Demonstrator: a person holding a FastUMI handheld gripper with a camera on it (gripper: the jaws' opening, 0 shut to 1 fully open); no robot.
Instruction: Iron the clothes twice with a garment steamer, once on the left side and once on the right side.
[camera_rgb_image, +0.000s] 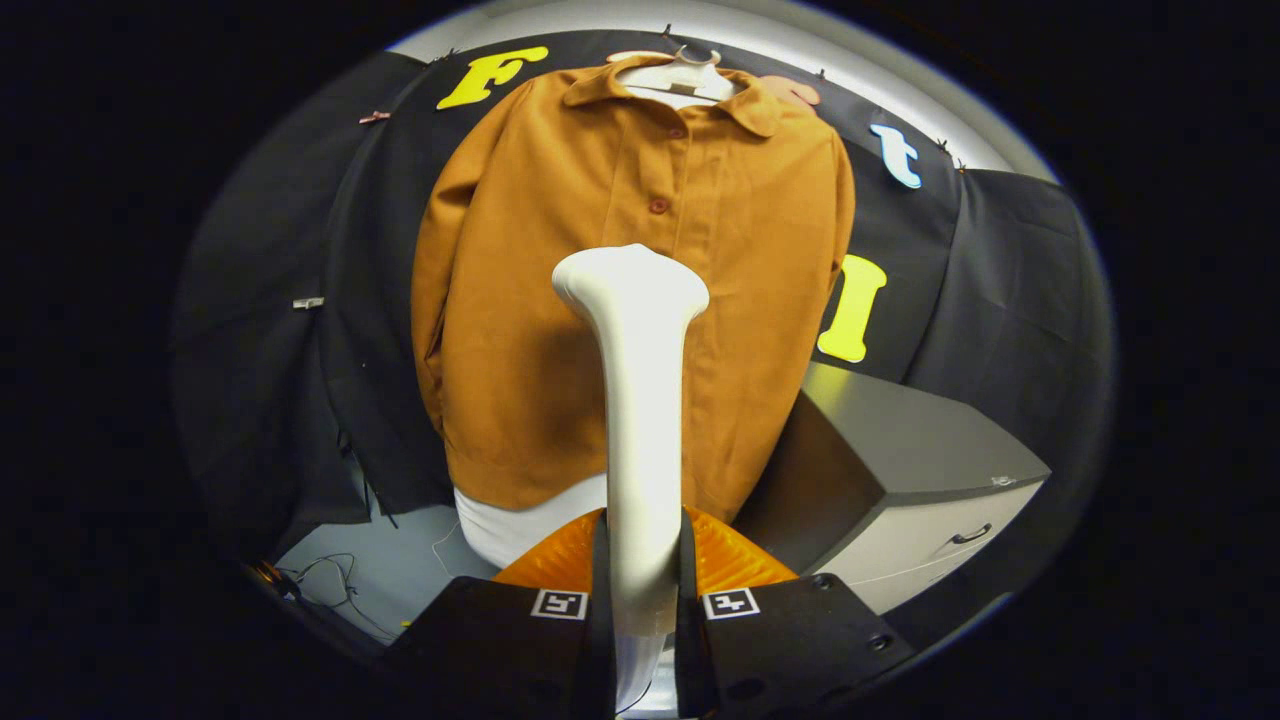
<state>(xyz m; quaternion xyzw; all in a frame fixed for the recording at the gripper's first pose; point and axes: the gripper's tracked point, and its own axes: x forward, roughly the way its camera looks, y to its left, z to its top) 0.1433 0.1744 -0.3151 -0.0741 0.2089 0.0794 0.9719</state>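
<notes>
Tongs: the tongs (640, 570) point forward, both fingers (600, 580) closed tight against the handle of the smooth white plastic garment steamer (640, 400), gripping it between them.
Steamer: upright, slim stem widening to a rounded flat head (632, 282), just in front of the jacket's lower front, below the second button.
Garment: the rust-orange suede-like buttoned jacket (560, 300) hangs on a white hanger (680, 75) against the black cloth wall; its hem falls above a white underlayer (510, 530).
Room: open wall cloth left of the jacket; a grey cabinet with a drawer handle (900, 470) stands near its right hem.
</notes>
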